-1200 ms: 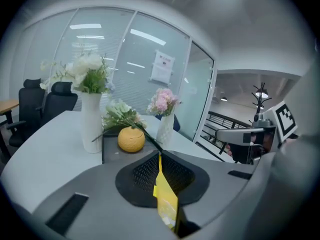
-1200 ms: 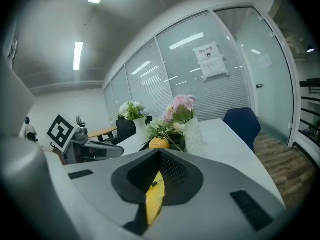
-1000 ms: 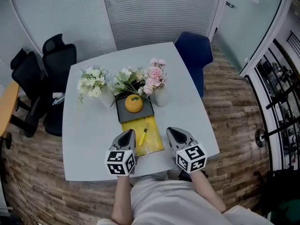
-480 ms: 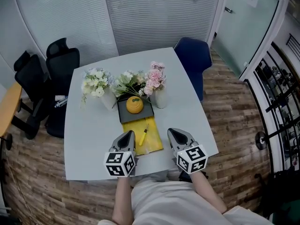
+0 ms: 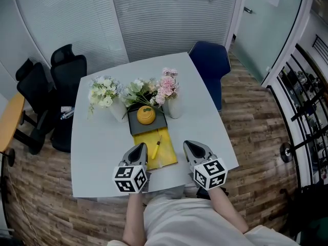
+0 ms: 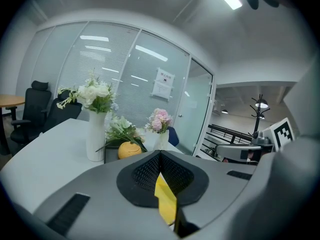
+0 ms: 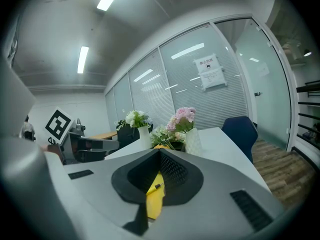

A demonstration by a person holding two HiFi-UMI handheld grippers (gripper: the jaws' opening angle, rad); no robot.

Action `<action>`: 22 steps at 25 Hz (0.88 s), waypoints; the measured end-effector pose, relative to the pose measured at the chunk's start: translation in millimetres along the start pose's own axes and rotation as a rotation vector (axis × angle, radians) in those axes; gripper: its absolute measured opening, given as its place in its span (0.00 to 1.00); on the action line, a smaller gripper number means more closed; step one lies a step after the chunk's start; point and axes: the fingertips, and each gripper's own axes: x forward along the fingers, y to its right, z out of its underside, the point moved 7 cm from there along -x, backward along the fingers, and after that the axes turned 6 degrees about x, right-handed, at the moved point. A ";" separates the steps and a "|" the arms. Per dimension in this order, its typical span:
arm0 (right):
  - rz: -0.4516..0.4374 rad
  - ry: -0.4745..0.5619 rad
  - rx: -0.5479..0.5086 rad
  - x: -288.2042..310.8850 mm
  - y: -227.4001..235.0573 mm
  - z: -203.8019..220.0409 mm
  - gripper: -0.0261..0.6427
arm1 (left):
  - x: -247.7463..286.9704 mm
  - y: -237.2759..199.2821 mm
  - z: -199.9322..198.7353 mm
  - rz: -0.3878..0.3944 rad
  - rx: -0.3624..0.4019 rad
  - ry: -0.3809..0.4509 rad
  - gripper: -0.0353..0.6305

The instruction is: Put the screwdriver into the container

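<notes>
Almost nothing has changed in the last second. Your view has drifted a touch, but the left tongs and right tongs sit where they were at the near edge of the worktop. The screwdriver has not been touched. So the task has not really begun, and everything is still ahead of you: the reach, the pick-up and the carry.

The screwdriver lies flat on the yellow mat between your two tools, its yellow handle toward you and its dark tip pointing away. Just past the mat's far edge is a dark tray with a round orange-yellow thing sitting in it. That tray is probably the container, though you can't tell from here whether the round thing is a pot of its own. Behind it stand vases of white flowers and pink flowers.

Both forearms come up from the bottom of your view, with the marker cubes toward you. Each tool points away across the worktop with its nose dipped slightly, one on either side of the mat's near end. The jaws of the left tongs are pressed together with nothing between them, and only a sliver of mat shows behind. The right tongs look the same, tips meeting and empty. The screwdriver shows through the gap below them, lying well ahead. Whichever side you use, you'll need to open it before reaching in.
</notes>
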 end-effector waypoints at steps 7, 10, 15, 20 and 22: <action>0.006 0.000 0.005 -3.5 2.9 2.3 0.06 | 0.3 -0.8 2.8 -0.004 -0.006 -0.006 0.06; 0.010 0.002 0.008 -5.2 4.5 2.8 0.06 | 0.9 0.3 4.2 -0.001 -0.008 -0.009 0.06; 0.010 0.000 0.014 -6.1 5.5 1.4 0.06 | 2.6 1.3 4.3 0.002 -0.010 -0.017 0.06; 0.010 0.000 0.017 -3.8 9.5 1.2 0.06 | 5.3 -0.3 5.0 -0.001 -0.015 -0.023 0.06; 0.009 -0.002 0.018 -3.2 9.8 2.0 0.06 | 5.9 -0.5 5.9 -0.001 -0.017 -0.026 0.06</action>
